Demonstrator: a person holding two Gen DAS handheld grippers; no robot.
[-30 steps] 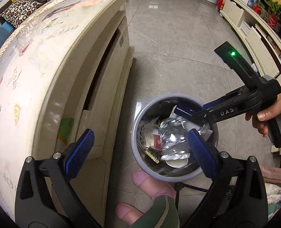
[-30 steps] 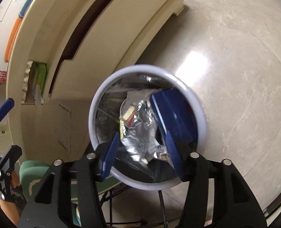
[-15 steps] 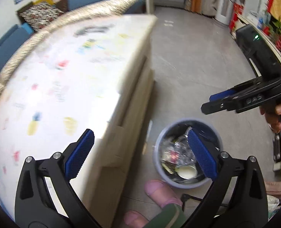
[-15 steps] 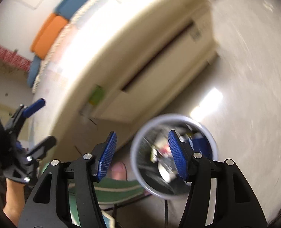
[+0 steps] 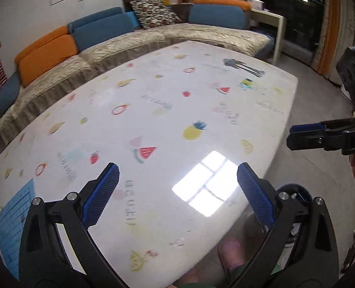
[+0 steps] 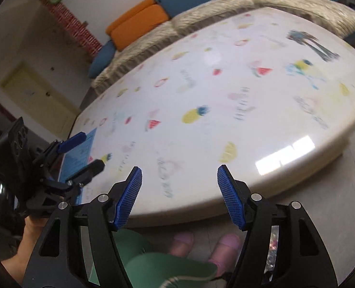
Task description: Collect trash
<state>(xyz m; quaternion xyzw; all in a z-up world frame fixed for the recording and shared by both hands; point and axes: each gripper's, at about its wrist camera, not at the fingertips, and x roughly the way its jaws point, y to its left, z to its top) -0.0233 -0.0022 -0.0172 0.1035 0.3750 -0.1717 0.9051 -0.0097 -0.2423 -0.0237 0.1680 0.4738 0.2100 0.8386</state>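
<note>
My left gripper (image 5: 177, 188) hangs open over the near edge of a white table (image 5: 168, 110) printed with fruit, with nothing between its blue pads. My right gripper (image 6: 180, 192) is also over that table (image 6: 225, 91); its jaws are opening and nothing is between them. Each gripper shows in the other's view: the right gripper (image 5: 297, 135) at the right edge, the left gripper (image 6: 88, 153) at the left, held by a hand. The blue-rimmed trash bin (image 5: 295, 190) peeks out low right behind a finger. Its contents are mostly hidden.
A sofa (image 5: 129, 45) with orange and blue cushions runs behind the table. A blue printed sheet (image 5: 14, 216) lies on the table's near left corner. The person's pink slippers (image 6: 225, 242) and green trouser leg (image 6: 153, 264) are below the table edge. Grey floor (image 5: 321, 100) lies to the right.
Both grippers have lifted from over the bin of trash and swung up to face the tabletop. The bin slid to the bottom of the views. The right jaws stand wider.
</note>
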